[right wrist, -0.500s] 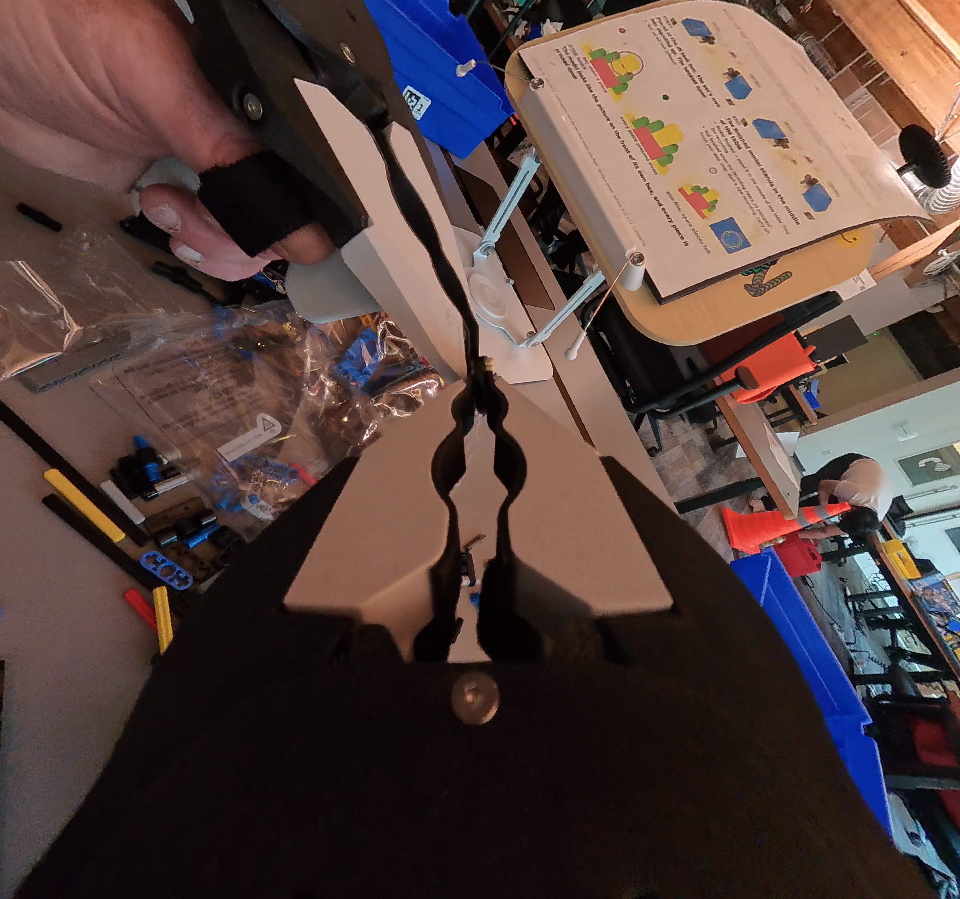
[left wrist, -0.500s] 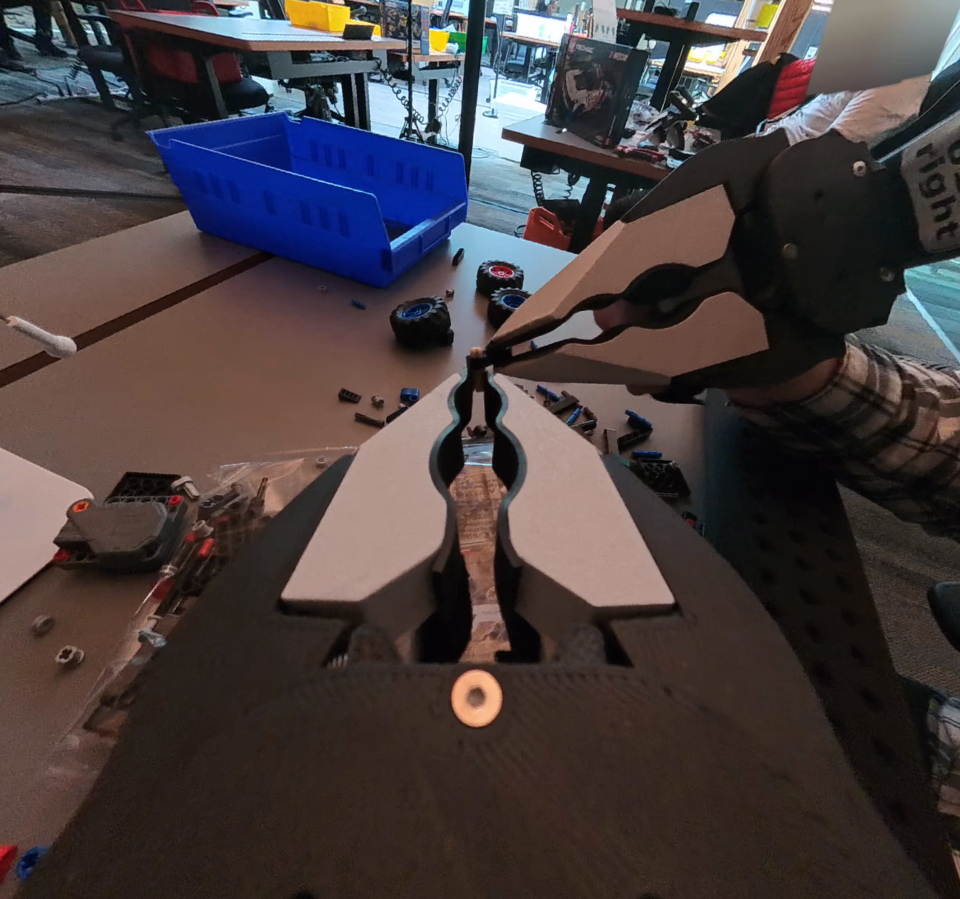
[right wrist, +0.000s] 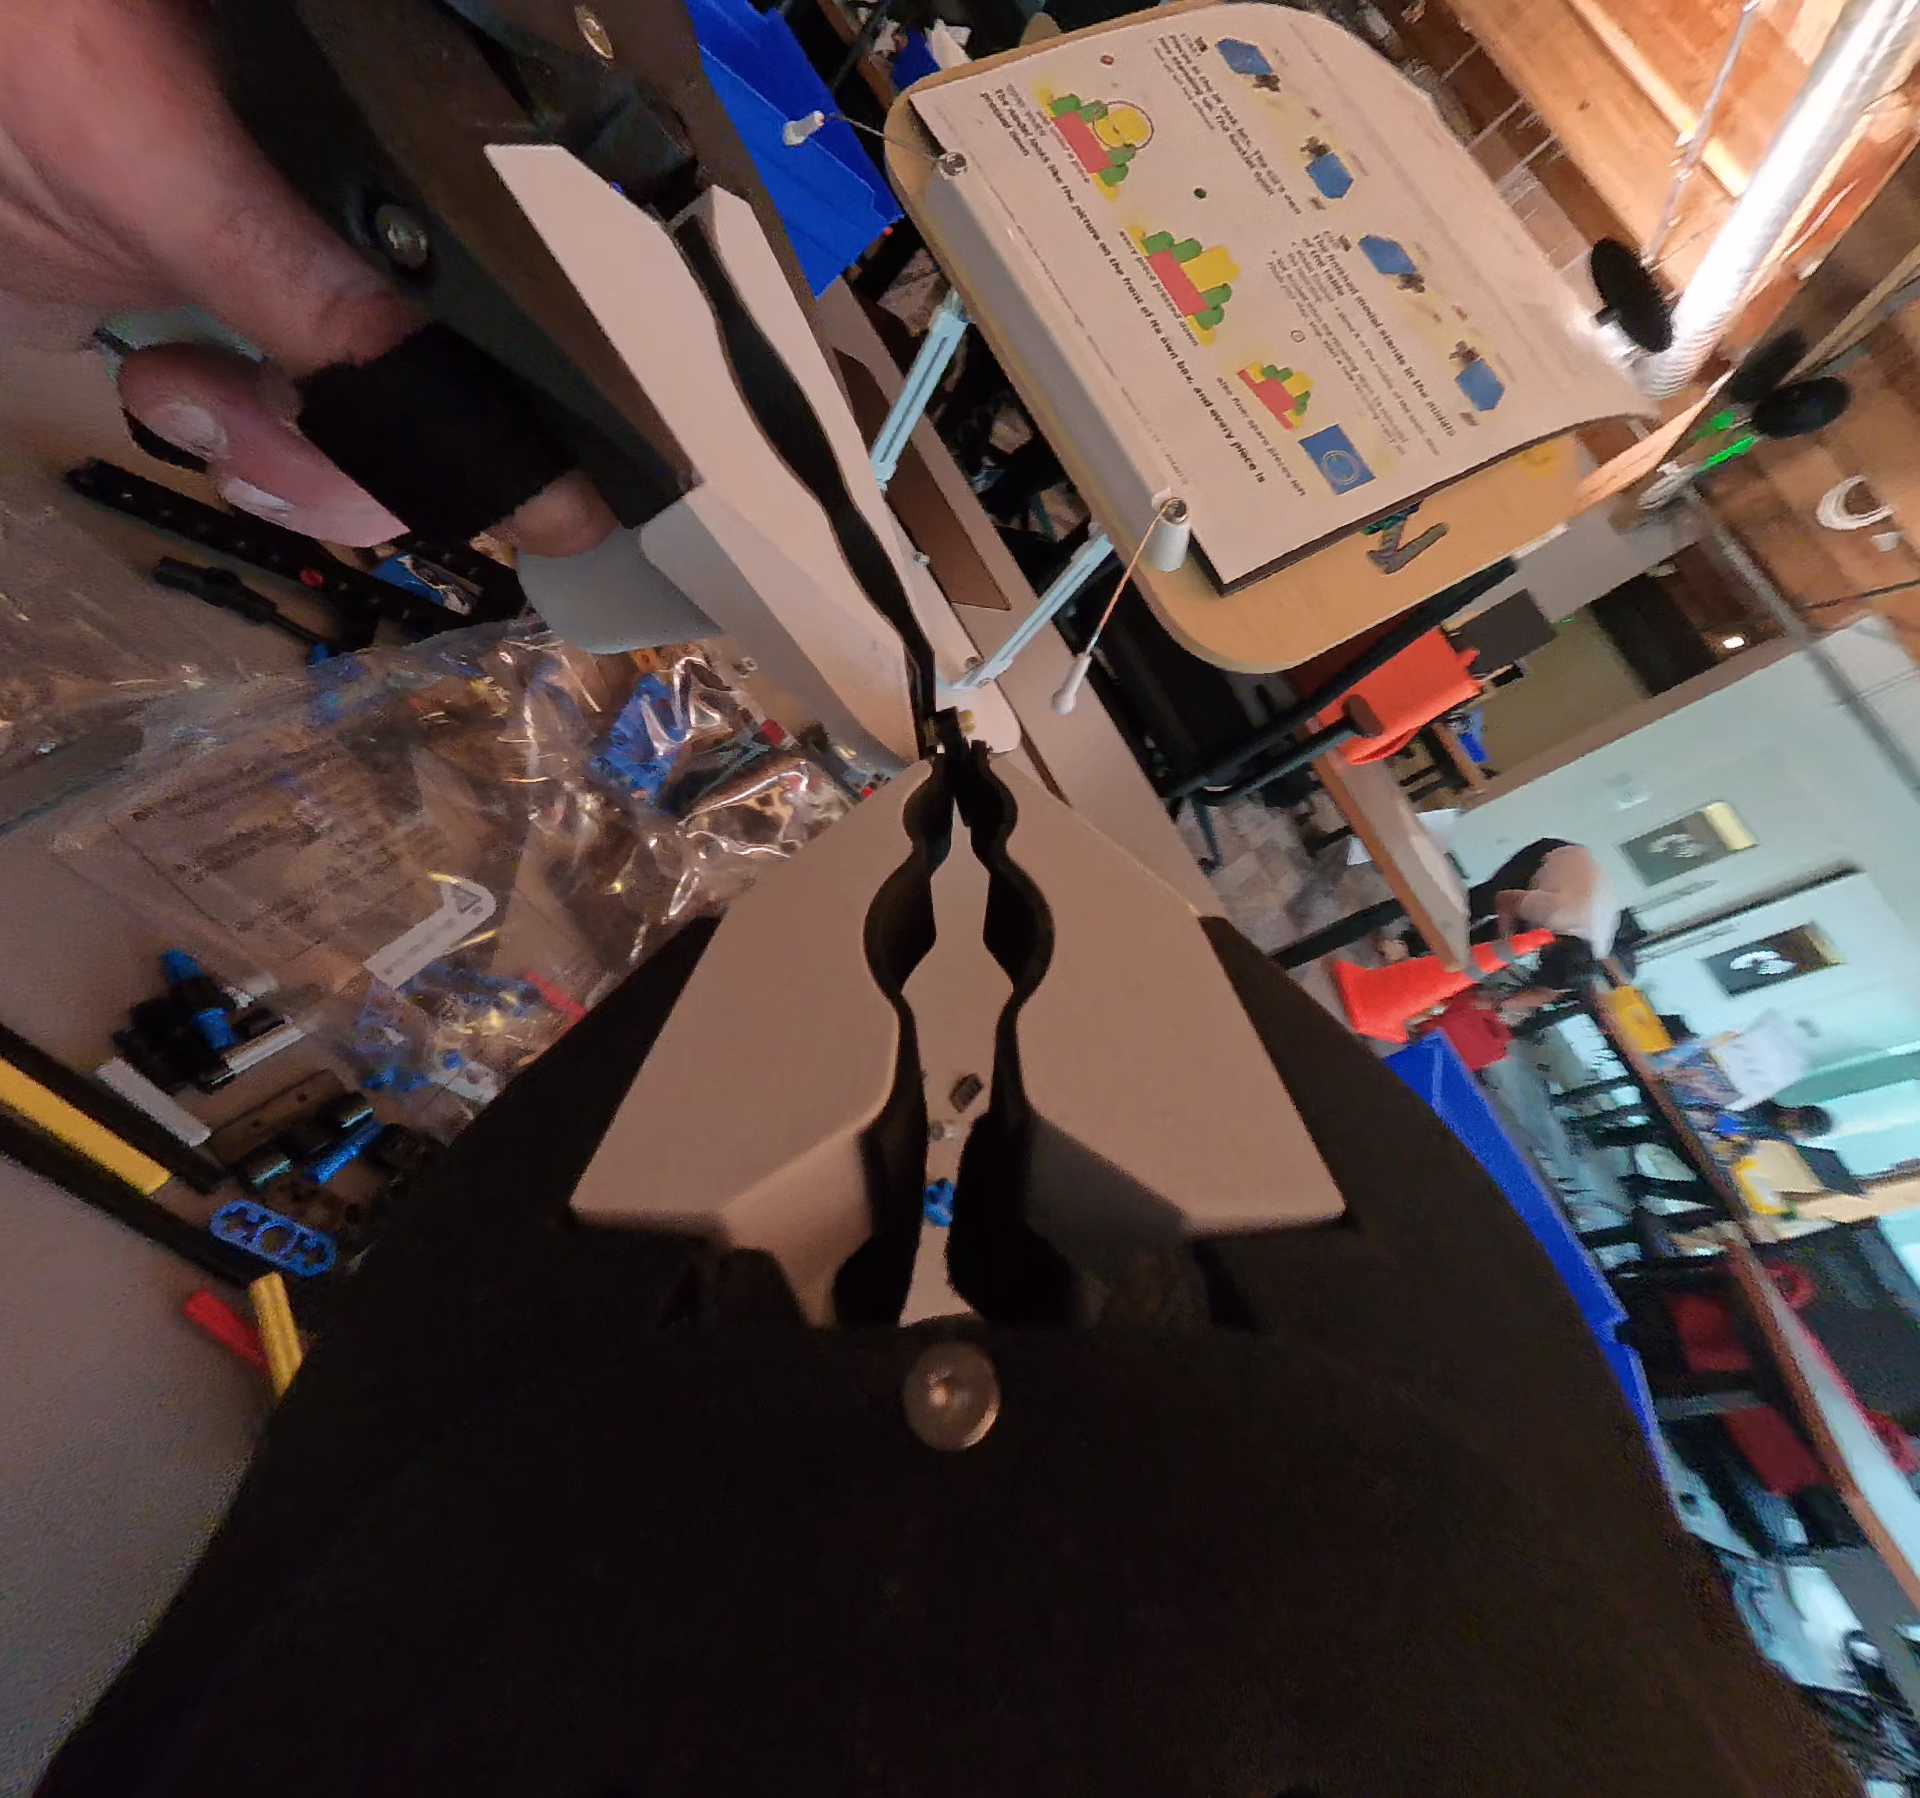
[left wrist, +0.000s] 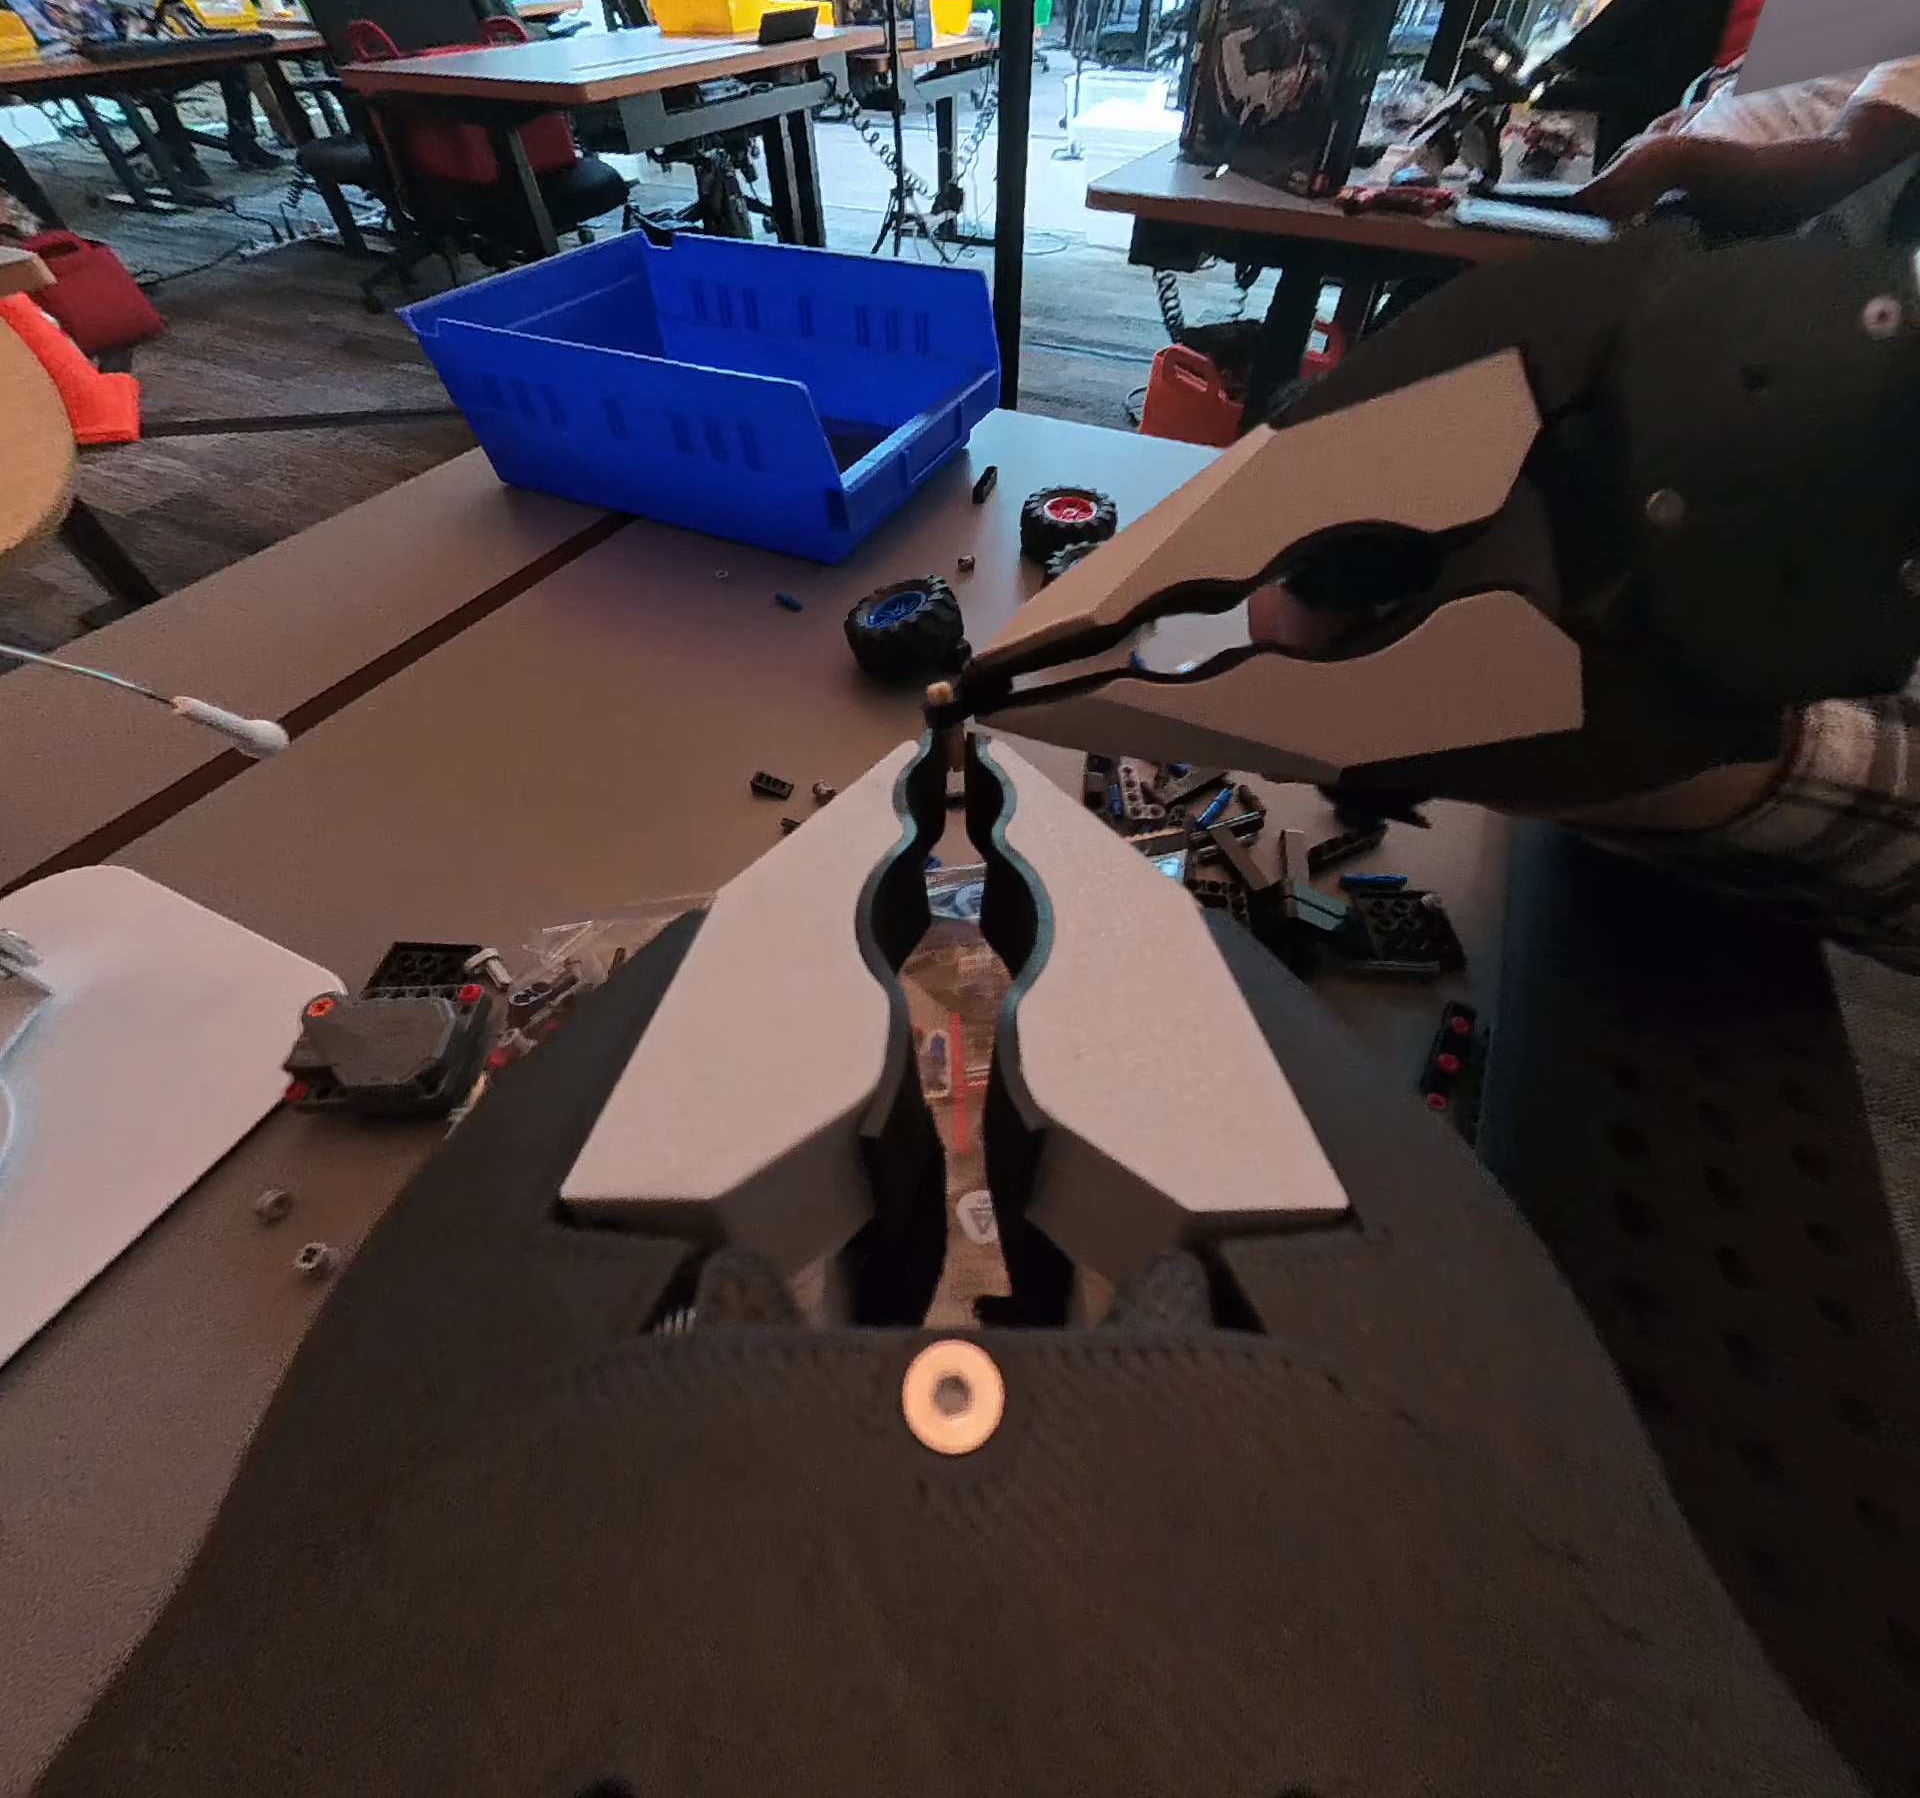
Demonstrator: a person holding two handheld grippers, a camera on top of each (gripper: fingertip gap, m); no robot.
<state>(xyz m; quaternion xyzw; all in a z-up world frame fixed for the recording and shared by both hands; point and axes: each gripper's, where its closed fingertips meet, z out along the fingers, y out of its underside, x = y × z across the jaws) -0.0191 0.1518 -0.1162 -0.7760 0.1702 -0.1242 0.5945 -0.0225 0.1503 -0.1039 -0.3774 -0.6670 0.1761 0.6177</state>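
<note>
Office workroom behind; brown desk [left wrist: 436,709] carries a blue plastic bin [left wrist: 717,398] and a blue-hubbed black rubber wheel [left wrist: 902,622]. Above it my left tongs [left wrist: 948,749] and right tongs [left wrist: 961,699] meet tip to tip, both closed on one small tan peg [left wrist: 940,694], its axis roughly upright, right tongs crossing from the right.

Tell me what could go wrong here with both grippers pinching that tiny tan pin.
1. The tan pin is held only at the very fingertips of the left gripper and right gripper; it could pop out.
2. If dropped, it may vanish among the loose parts or the plastic bags below.
3. Where the fingertips meet hides the pin, so alignment is hard to judge.
</note>
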